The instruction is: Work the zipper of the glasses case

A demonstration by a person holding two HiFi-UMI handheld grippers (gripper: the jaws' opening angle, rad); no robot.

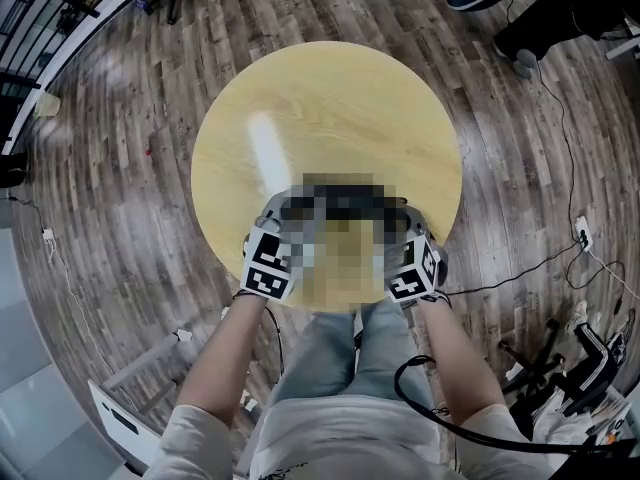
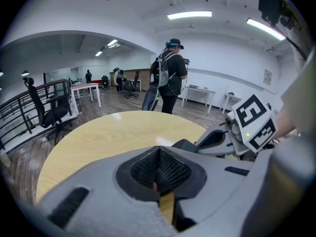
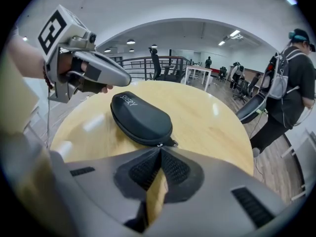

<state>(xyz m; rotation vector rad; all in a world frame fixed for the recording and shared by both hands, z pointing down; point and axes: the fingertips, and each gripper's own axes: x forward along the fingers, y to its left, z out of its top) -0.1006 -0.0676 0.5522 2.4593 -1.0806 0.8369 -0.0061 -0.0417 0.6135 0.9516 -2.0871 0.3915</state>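
glasses case (image 3: 140,117) lies zipped up on the round tabletop (image 1: 320,98), near the edge closest to you, with one arm on each side of it. your right hand-held gripper (image 3: 160,151) has its jaws pressed together, tips right at the zipper pull (image 3: 171,143) on the case's near end (whether they pinch it, i cannot tell). your left hand-held gripper (image 2: 159,152) is closed as well, nothing plainly held, poised by the opposite end of the case, just above it.
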